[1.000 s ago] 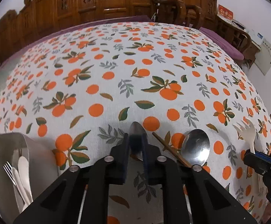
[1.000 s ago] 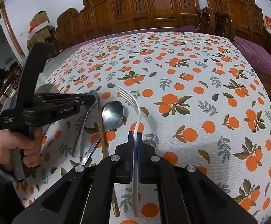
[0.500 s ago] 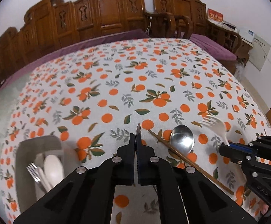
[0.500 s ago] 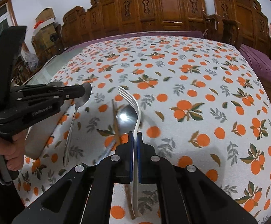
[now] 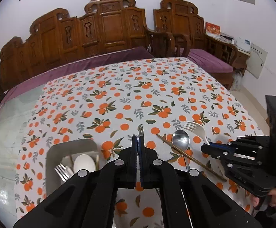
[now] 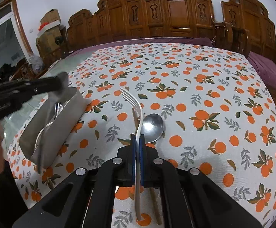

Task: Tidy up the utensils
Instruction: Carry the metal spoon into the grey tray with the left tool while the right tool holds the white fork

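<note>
Left gripper clamped on a steel spoon, right gripper clamped on a white fork, both above the cloth; lower each handle-first into the left bin, clear of its rim.

Left hand-held gripper clamped on an edge-on spoon, above grey tray of cutlery.

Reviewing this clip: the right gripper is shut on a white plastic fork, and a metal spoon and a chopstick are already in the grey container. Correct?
Not quite. The right gripper does clamp the white fork, but the right wrist view shows the metal spoon and chopstick on the tablecloth, outside the grey container.
</note>
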`<state>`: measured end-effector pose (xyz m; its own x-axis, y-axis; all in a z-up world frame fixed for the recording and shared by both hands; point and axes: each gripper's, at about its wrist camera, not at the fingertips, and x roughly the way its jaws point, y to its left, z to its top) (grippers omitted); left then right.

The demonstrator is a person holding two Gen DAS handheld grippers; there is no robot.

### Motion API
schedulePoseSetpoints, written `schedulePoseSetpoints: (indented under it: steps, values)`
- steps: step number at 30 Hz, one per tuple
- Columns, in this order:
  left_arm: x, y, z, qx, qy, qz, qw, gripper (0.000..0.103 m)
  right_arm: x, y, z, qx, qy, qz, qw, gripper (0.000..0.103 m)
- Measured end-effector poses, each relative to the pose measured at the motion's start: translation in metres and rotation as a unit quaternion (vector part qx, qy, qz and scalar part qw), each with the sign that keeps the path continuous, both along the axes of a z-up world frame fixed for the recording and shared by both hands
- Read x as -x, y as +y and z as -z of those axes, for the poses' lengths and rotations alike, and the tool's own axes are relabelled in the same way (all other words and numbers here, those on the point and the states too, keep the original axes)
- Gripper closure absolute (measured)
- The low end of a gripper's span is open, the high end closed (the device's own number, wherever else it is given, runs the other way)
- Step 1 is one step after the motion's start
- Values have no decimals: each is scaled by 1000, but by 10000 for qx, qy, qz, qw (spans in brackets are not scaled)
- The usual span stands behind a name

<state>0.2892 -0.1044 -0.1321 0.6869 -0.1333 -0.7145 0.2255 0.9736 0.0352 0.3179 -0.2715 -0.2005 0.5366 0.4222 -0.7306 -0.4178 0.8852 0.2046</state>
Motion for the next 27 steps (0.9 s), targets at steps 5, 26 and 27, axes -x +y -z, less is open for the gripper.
schedulePoseSetpoints:
  steps: [5,26,27]
  values:
    - [12,19,-12,26,-106,-28,9999,102,6,15,0,172,-79,-80,9998,99]
    - [10,113,22,-209,40,-514,9985,102,31,51,-14,97,-293,-527,9981,99]
    - [9,115,26,-228,60,-521,9984,102,32,52,-14,104,-297,-543,9980,99]
